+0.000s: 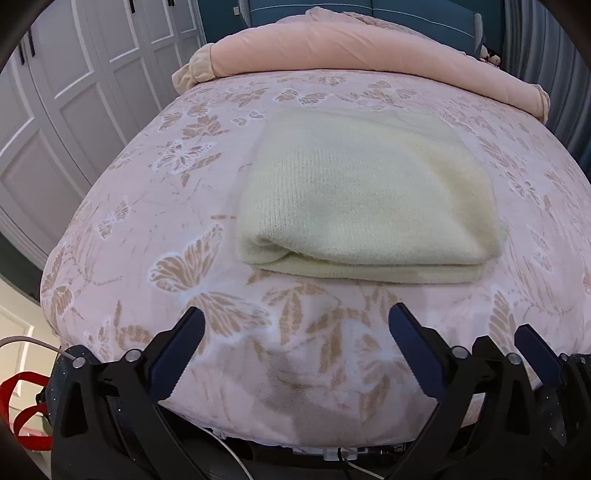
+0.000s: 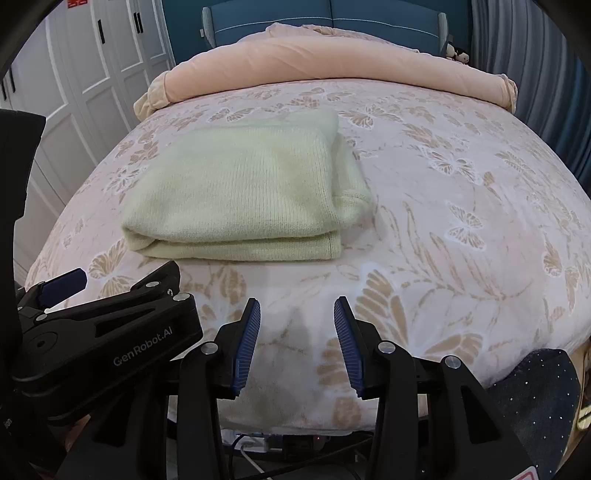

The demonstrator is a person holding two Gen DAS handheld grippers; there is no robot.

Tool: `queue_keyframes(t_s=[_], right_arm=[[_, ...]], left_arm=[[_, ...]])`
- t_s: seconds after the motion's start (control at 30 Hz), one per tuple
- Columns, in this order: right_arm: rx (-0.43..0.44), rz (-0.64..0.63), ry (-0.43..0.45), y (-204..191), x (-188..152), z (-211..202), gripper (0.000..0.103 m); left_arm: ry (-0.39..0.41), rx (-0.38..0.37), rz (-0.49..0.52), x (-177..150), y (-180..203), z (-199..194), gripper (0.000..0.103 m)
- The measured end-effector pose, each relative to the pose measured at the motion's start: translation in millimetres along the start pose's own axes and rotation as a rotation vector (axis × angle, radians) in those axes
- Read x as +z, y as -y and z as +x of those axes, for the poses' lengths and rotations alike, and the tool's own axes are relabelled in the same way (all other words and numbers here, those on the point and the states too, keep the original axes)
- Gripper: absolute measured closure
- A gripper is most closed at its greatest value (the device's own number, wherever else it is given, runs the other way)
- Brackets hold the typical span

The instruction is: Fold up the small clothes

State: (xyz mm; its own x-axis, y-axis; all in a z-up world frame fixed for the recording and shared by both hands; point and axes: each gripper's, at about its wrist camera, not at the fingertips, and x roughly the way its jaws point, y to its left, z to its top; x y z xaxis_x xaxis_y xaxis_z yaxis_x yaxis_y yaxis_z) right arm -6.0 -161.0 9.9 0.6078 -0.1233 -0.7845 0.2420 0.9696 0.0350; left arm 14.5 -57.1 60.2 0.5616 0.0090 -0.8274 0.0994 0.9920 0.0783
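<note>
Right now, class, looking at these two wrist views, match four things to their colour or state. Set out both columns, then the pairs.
1 knitted garment
2 bedspread
3 left tool
4 headboard

A blue
B pink, butterfly print
C jaws open, nothing between them
D pale yellow-green, folded

Pairs: 1-D, 2-B, 3-C, 4-A

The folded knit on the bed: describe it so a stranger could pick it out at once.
Start at the wide bed with the pink butterfly-print cover. Beyond the open grippers and short of the rolled peach quilt at the head end lies the pale yellow-green knit garment, folded into a thick rectangle. It is the only plain, ribbed, unpatterned piece lying flat on the cover.
</note>
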Motion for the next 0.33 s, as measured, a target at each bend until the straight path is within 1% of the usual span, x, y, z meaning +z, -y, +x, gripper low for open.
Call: queue_keyframes(t_s=[0.1,0.23,0.33], right_arm=[[-0.009,-0.006,0.001,0.0,-0.4,-0.3,0.061],[-0.017,0.0,0.007,3.4,0.0,-0.7,0.057],[-0.019,0.002,0.007,4.5,0.3,-0.4,0.057]], left_arm=[[-0.002,0.002,0.0,0.2,0.6,0.6,0.005],[-0.025,0.029,-0.006,0.4,-1.1,4.8,0.005],[-0.019,0.045,-0.026,-0.2,-7.1,5.0,0.005]])
